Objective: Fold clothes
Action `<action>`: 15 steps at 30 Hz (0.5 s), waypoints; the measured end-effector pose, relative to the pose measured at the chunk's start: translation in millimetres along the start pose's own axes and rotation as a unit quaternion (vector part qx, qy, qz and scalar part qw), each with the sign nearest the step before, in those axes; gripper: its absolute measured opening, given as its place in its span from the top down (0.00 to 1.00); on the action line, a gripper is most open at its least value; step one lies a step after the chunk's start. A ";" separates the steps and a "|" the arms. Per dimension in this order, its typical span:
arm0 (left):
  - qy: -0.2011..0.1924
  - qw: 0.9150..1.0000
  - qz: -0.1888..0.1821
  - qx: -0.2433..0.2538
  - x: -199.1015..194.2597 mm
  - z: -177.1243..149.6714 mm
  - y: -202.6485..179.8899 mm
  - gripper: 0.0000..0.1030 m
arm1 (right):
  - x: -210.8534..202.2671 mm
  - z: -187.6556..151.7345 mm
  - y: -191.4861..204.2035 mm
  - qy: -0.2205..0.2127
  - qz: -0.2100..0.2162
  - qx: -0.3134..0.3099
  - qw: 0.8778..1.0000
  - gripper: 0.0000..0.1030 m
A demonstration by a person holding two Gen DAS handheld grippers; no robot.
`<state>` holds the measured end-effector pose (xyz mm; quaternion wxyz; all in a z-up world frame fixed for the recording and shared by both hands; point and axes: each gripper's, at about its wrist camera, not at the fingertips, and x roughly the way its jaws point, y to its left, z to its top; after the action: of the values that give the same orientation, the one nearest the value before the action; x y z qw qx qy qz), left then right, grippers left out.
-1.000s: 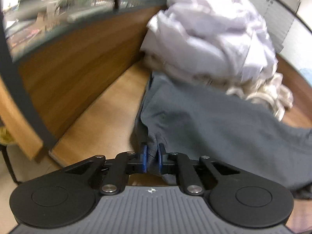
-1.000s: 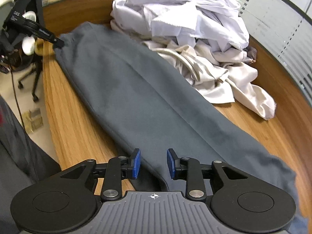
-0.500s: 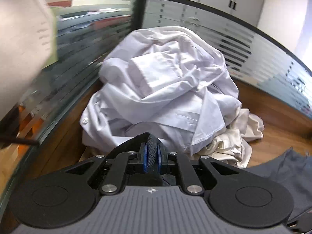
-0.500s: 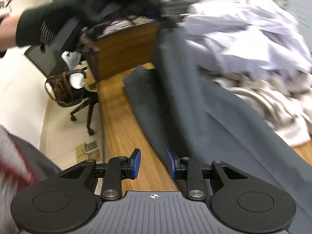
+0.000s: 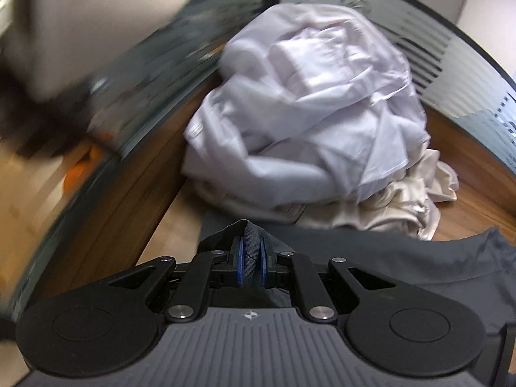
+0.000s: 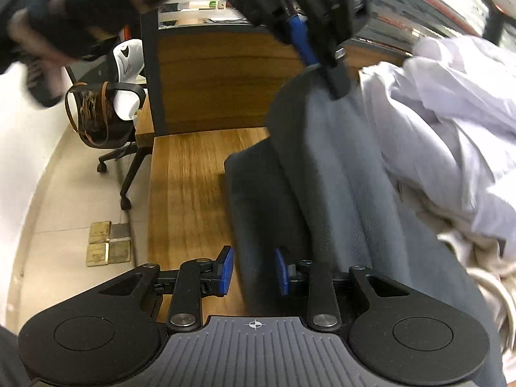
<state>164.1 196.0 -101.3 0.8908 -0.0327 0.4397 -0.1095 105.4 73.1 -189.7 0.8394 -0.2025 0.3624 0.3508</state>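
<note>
A long grey garment (image 6: pixel 338 177) lies across the wooden table (image 6: pixel 187 193). One end of it is raised off the table. My left gripper (image 5: pixel 250 258) is shut on a fold of this grey cloth (image 5: pixel 387 258). In the right wrist view the left gripper (image 6: pixel 309 48) shows at the top, holding that end up. My right gripper (image 6: pixel 254 271) sits low at the garment's near edge. Its jaws are closing with a dark fold of the cloth between them. The left pad stands clear of the fabric.
A heap of white shirts (image 5: pixel 306 113) on a cream garment (image 5: pixel 403 206) fills the table's back, against a glass partition. A wooden divider (image 6: pixel 219 74) ends the table at the left. An office chair (image 6: pixel 106 113) and small blocks (image 6: pixel 108 248) stand on the floor. A gloved hand (image 6: pixel 80 16) shows top left.
The left gripper has lifted the grey garment's end and swung toward the white heap. The right gripper has slid along the garment's edge, and its jaws have narrowed slightly.
</note>
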 end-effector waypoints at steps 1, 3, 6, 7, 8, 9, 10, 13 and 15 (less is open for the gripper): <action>0.003 1.000 0.000 -0.008 -0.4 -3.4 3.3 0.90 | 3.5 0.4 -0.1 0.002 0.003 -0.001 1.000 0.79; 0.008 1.000 0.002 -0.014 -0.6 -9.1 6.8 0.90 | 11.0 0.5 -0.3 0.007 0.003 -0.006 1.000 0.90; 0.011 1.000 0.003 -0.019 -3.5 -15.7 11.1 0.90 | 13.8 -2.1 0.2 0.009 0.003 -0.012 1.000 0.97; 0.012 1.000 0.003 -0.022 -5.3 -17.5 12.9 0.90 | 10.6 -2.4 -0.1 0.005 0.009 -0.010 1.000 0.98; 0.013 1.000 0.004 -0.024 -7.3 -19.4 14.8 0.90 | 6.8 -0.4 0.9 0.002 0.017 -0.006 1.000 0.98; 0.014 1.000 0.005 -0.027 -8.8 -21.8 16.9 0.90 | 3.1 1.6 2.0 -0.002 0.025 -0.001 1.000 0.98; 0.016 0.999 0.006 -0.031 -10.3 -24.4 19.0 0.90 | -1.2 4.0 3.6 -0.005 0.033 0.003 0.999 0.98; 0.029 0.999 0.016 -0.042 -9.1 -38.0 28.0 0.89 | -4.3 7.8 15.2 0.005 0.058 0.002 0.998 0.98; 0.049 0.997 0.029 -0.045 -2.6 -52.3 33.5 0.89 | -1.5 5.9 23.2 0.021 0.073 -0.004 0.997 0.96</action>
<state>126.7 231.3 -136.4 0.8686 -0.0547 0.4880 -0.0654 90.3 91.5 -186.7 0.8027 -0.1863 0.3924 0.4086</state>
